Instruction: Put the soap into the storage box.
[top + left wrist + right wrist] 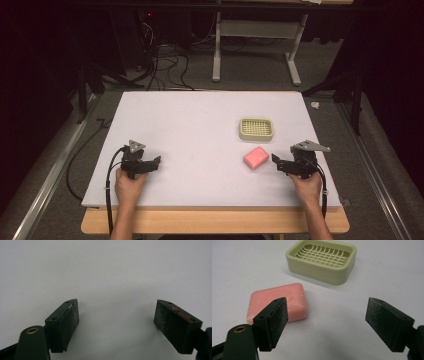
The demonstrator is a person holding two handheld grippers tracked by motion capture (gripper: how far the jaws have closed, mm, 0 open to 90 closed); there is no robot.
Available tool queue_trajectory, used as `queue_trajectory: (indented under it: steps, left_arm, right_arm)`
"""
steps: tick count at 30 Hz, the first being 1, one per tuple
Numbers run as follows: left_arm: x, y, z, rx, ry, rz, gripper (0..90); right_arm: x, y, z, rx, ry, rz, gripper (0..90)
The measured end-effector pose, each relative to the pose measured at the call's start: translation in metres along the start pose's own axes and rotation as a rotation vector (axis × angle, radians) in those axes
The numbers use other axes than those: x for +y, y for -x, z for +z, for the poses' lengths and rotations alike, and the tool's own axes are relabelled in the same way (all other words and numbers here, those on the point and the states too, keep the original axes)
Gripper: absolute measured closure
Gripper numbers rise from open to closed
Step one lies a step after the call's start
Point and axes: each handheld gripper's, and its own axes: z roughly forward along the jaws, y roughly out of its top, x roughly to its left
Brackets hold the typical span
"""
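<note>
Soap [278, 305] pink, beside right claw [325, 323], wide; grid dish [322, 261] behind. Left claw [116, 326] wide over table [105, 270].

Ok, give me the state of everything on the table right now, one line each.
Left gripper: open, holding nothing, low over bare mat.
Right gripper: open, holding nothing, pointed toward the soap.
Pink soap bar: lying flat on the mat, not gripped, beside the dish, apart from it.
Soap dish: upright, nothing in it.
Table mat: flat.

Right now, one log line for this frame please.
right gripper: open, beside pink soap bar, not touching | left gripper: open, nothing between jaws | ribbed beige soap dish: empty
</note>
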Motion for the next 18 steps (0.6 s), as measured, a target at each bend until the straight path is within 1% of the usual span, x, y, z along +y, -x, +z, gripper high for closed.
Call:
queue_trajectory:
  steps: [1, 5, 7, 10, 12, 18]
  left_arm:
    - [0.000, 0.000, 0.000, 0.000, 0.000, 0.000, 20.7]
    - [0.000, 0.000, 0.000, 0.000, 0.000, 0.000, 20.7]
    - [0.000, 0.000, 0.000, 0.000, 0.000, 0.000, 20.7]
    - [0.000, 0.000, 0.000, 0.000, 0.000, 0.000, 20.7]
    - [0.000, 0.000, 0.000, 0.000, 0.000, 0.000, 20.7]
    - [0.000, 0.000, 0.000, 0.000, 0.000, 0.000, 20.7]
  right_arm:
    - [0.000, -0.003, 0.000, 0.010, 0.000, -0.006, 18.6]
    - [0.001, -0.009, 0.000, 0.021, 0.002, -0.027, 18.3]
    - [0.001, -0.012, 0.001, 0.026, -0.004, -0.025, 18.1]
    - [0.001, -0.015, 0.002, 0.033, -0.007, -0.035, 17.9]
    - [0.002, -0.019, 0.005, 0.046, -0.011, -0.044, 17.4]
    - [0.005, -0.028, 0.008, 0.065, -0.011, -0.067, 15.9]
